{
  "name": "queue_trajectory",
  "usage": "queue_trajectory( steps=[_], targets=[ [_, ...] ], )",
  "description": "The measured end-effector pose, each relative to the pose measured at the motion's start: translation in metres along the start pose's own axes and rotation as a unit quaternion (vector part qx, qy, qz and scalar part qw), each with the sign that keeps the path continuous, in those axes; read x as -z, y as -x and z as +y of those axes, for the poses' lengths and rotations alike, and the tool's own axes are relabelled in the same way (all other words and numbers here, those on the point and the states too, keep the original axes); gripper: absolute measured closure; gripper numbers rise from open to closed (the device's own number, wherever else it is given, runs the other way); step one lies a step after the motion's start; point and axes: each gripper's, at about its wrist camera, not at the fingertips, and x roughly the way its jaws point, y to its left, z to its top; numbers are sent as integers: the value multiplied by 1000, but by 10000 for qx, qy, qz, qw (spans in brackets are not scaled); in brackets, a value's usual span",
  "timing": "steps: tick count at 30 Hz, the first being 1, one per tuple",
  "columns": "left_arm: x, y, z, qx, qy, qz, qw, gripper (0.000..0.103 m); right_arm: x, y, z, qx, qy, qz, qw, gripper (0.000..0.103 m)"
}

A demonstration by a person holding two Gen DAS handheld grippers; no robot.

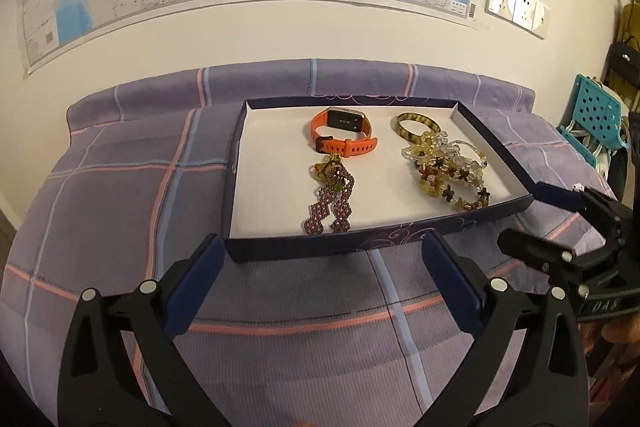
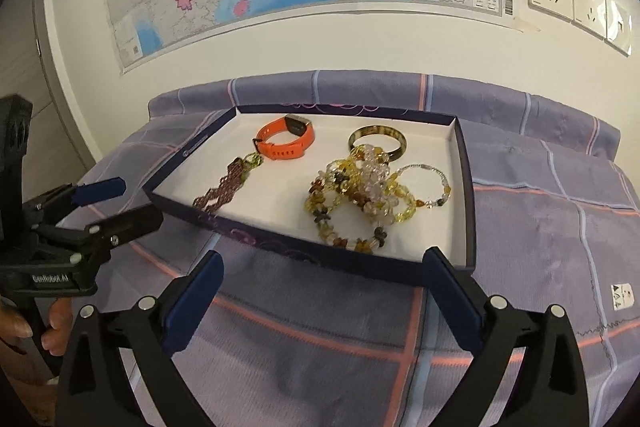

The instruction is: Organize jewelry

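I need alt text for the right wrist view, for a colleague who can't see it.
A shallow tray on a plaid cloth holds an orange watch, a purple beaded piece, a bangle and a tangle of bead bracelets. The open right gripper is short of the tray; the left gripper is at left.

The tray (image 1: 236,163) left half lies bare; beaded bracelets (image 2: 360,199) crowd its right side.

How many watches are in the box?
1. The orange watch lies toward the back of the box, left of the brown bangle. The bead pile could hide more.
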Motion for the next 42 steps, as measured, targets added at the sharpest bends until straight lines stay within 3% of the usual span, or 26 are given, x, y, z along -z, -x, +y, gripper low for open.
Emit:
queue_trajectory(
  steps=[16, 42],
  targets=[
    [16, 13, -3, -332, 142, -28, 9993, 6, 14, 11, 13, 12, -46, 23, 10000, 7],
    [22, 21, -7, -341, 117, -74, 9993, 6, 20, 15, 16, -29, -152, 50, 9999, 7]
  ],
)
